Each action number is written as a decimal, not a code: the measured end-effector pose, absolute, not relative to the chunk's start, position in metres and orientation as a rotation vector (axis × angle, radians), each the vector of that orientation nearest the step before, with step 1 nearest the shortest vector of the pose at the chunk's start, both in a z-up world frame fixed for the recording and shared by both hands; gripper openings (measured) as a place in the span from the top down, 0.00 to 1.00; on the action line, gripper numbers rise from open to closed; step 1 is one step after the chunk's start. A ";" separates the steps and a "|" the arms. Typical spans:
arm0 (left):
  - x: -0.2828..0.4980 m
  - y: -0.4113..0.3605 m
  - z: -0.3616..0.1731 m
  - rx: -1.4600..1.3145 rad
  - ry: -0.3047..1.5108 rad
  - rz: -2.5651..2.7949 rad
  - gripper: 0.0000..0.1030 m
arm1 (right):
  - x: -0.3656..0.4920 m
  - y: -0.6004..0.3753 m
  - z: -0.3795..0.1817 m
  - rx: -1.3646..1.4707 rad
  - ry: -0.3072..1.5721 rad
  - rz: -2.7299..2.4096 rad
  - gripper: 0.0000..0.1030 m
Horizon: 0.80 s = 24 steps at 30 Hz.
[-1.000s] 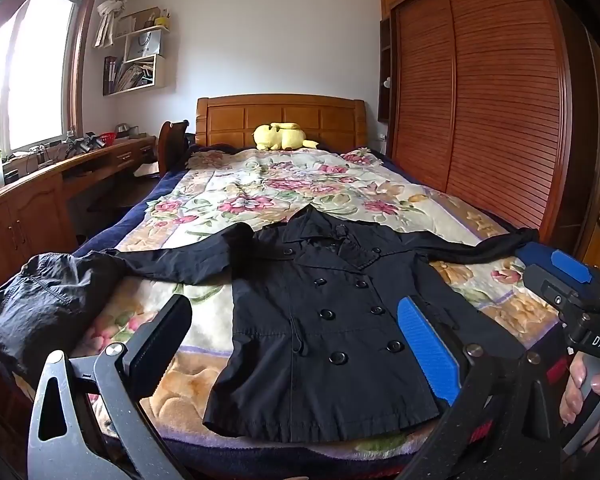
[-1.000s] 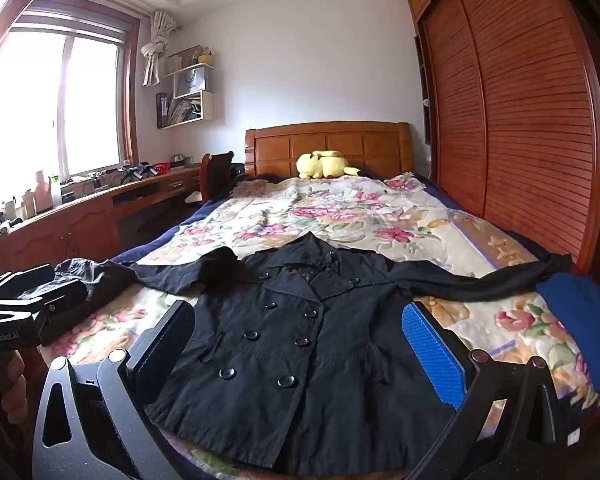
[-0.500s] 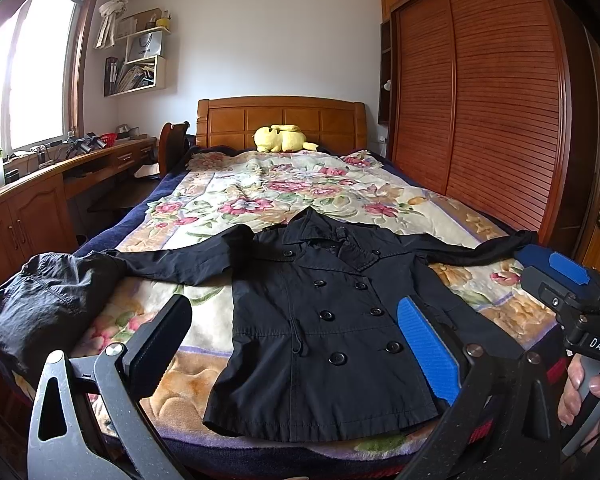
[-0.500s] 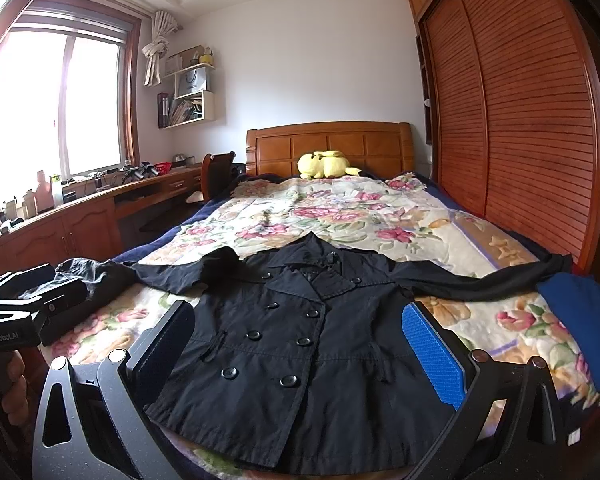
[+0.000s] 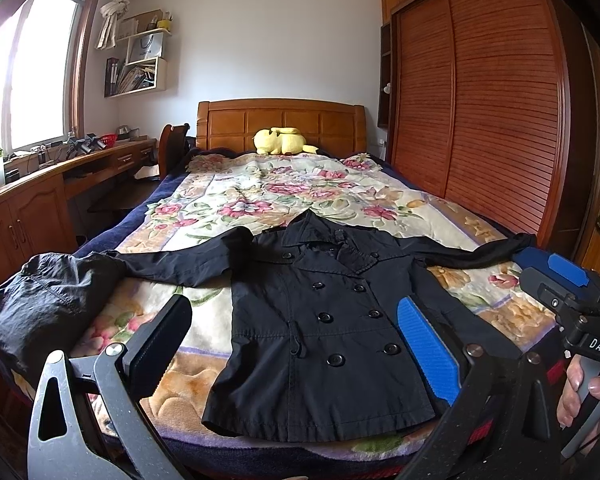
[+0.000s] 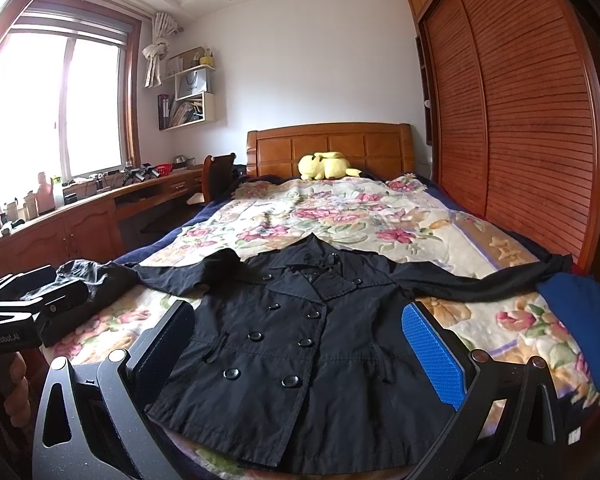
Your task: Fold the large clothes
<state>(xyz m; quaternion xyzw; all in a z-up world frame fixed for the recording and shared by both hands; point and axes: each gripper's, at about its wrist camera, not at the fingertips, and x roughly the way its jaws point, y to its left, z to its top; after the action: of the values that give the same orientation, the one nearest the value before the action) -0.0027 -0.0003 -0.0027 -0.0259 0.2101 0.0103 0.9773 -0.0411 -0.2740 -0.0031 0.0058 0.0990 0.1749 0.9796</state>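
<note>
Floral bedspread (image 5: pixel 260 196) fills mid-frame; one black coat (image 5: pixel 324 328) lies flat at lower centre, one yellow plush (image 5: pixel 284 141) above. My two grippers, left (image 5: pixel 296 344) and right (image 6: pixel 300 348), gape wide, holding nothing.

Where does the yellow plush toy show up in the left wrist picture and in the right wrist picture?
Left wrist view: the yellow plush toy lies at the head of the bed, upper centre, against the wooden headboard.
Right wrist view: the same toy lies upper centre, slightly right.
Shared landmark: the black coat spread out below it.
</note>
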 end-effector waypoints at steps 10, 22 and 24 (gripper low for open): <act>-0.007 -0.007 0.011 -0.049 0.412 0.024 0.00 | -0.042 -0.275 -0.003 0.011 0.194 0.358 0.00; -0.006 -0.006 0.010 -0.052 0.419 0.029 0.00 | -0.040 -0.274 -0.005 0.010 0.203 0.357 0.00; -0.005 -0.005 0.010 -0.054 0.422 0.030 0.00 | -0.039 -0.274 -0.005 0.011 0.206 0.358 0.00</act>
<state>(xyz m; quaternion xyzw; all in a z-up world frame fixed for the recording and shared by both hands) -0.0050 -0.0051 0.0104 -0.0267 0.2094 0.0150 0.9773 -0.0394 -0.2739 -0.0045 0.0057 0.1024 0.1776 0.9787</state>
